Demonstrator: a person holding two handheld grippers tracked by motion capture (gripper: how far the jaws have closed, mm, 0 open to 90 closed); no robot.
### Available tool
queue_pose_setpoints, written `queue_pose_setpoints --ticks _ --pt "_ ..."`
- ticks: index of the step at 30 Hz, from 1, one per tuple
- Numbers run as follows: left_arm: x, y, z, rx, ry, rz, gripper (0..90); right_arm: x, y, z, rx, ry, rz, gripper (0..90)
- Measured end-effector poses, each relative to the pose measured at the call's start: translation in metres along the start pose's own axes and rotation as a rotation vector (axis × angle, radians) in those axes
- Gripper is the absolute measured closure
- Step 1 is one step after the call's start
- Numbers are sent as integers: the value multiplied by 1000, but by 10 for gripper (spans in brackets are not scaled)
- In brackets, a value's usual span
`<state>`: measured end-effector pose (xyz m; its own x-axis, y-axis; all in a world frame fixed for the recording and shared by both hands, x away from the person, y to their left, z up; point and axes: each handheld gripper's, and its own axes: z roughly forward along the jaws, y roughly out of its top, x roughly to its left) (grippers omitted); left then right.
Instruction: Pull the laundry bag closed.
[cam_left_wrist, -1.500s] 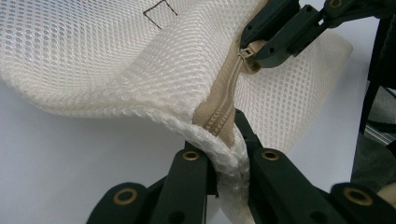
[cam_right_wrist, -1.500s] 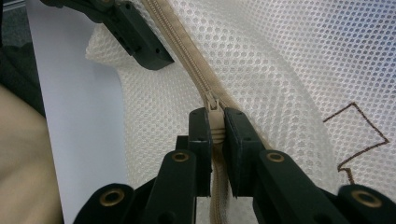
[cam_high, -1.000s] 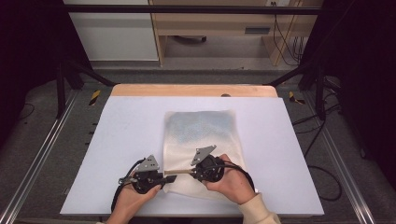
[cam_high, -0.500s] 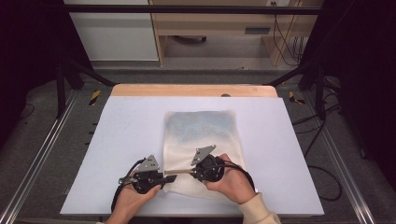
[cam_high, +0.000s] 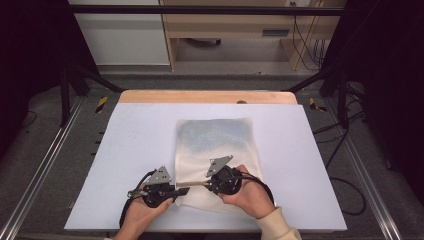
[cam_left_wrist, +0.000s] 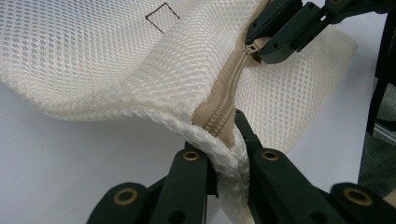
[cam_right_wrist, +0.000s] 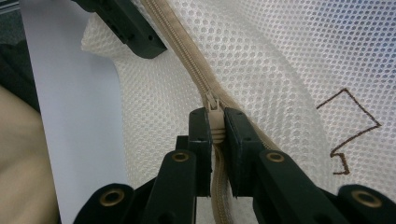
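A cream mesh bag (cam_high: 215, 142) lies flat on the white table (cam_high: 135, 135), with a beige zipper (cam_left_wrist: 219, 116) along its near edge. My left gripper (cam_high: 177, 190) is shut on the bag's near left corner (cam_left_wrist: 224, 154), at the zipper's end. The jaws of my right gripper (cam_high: 204, 184) are shut on the zipper pull (cam_right_wrist: 215, 122), a short way along the zipper from the left gripper. In the left gripper view the right gripper (cam_left_wrist: 280, 35) holds the pull farther off. A brown stitched mark (cam_right_wrist: 352, 130) shows on the mesh.
The wooden strip (cam_high: 207, 96) runs along the table's far edge. Metal frame rails (cam_high: 40, 170) flank the table on both sides, and cables (cam_high: 345, 200) lie on the floor at the right. A shelf unit (cam_high: 230, 30) stands beyond the table.
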<state>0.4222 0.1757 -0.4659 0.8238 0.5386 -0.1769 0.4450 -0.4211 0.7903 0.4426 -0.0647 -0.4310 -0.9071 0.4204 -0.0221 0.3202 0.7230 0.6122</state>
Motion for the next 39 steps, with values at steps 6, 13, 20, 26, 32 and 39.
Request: queue_pose_setpoints --ticks 6,13,20,26,32,39 --pt "0 0 0 -4 -1 1 861 -1 -1 -3 -6 -5 2 821" --pt "0 0 0 -3 1 1 862 -1 -4 -4 -3 -7 10 821" --pt "0 0 0 -3 0 2 861 -1 -6 -4 -5 -11 7 821" --pt "-1 0 0 -4 1 3 861 -1 -8 -6 -5 -12 13 821" --pt "-1 1 0 -3 0 5 862 -1 -9 -7 -4 -14 11 821" --pt "-2 1 1 0 -4 8 862 -1 -11 -7 -4 -16 14 821"
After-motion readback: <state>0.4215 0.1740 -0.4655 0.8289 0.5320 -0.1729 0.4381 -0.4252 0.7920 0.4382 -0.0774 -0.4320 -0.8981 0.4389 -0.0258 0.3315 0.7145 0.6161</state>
